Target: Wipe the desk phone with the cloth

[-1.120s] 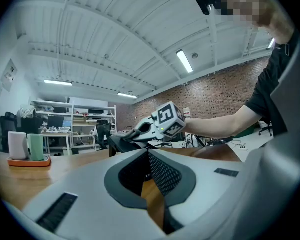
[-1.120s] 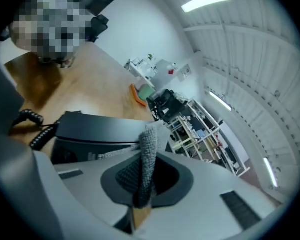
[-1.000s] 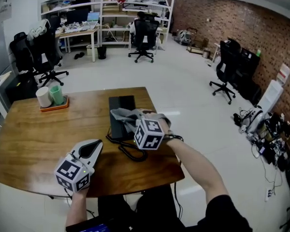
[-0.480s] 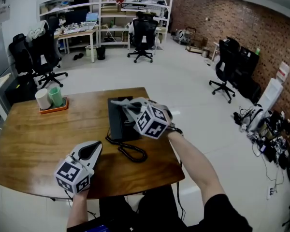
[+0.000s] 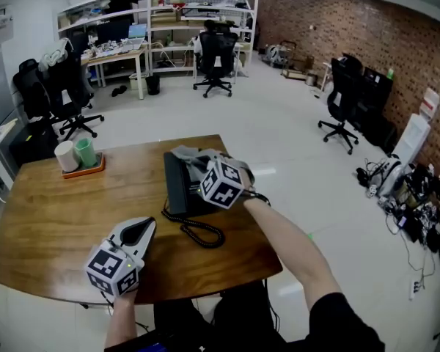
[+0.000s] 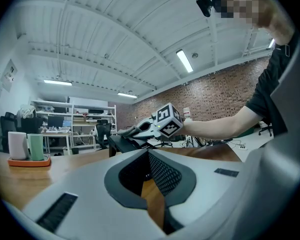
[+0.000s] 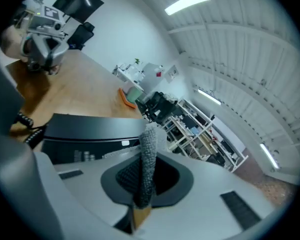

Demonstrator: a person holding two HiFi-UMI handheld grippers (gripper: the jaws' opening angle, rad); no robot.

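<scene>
The black desk phone [image 5: 177, 182] lies on the wooden table [image 5: 51, 218], its coiled cord [image 5: 198, 231] trailing toward the front edge. My right gripper [image 5: 194, 166] is over the phone, shut on the grey cloth [image 5: 188, 156], which drapes onto the phone's top. In the right gripper view the cloth [image 7: 148, 159] stands pinched between the jaws, with the phone [image 7: 92, 129] just beyond. My left gripper [image 5: 137, 229] rests low near the table's front left, its jaws together with nothing held. In the left gripper view the right gripper [image 6: 140, 129] and phone [image 6: 121, 142] show ahead.
An orange tray [image 5: 82, 167] with a white cup [image 5: 66, 156] and a green cup [image 5: 85, 152] sits at the table's far left. Office chairs [image 5: 61, 86], desks and shelves [image 5: 198, 9] stand beyond the table. Cables lie on the floor at the right.
My right gripper carried the cloth from the phone's near end up toward its far end, then drew back slightly. The left gripper stayed put.
</scene>
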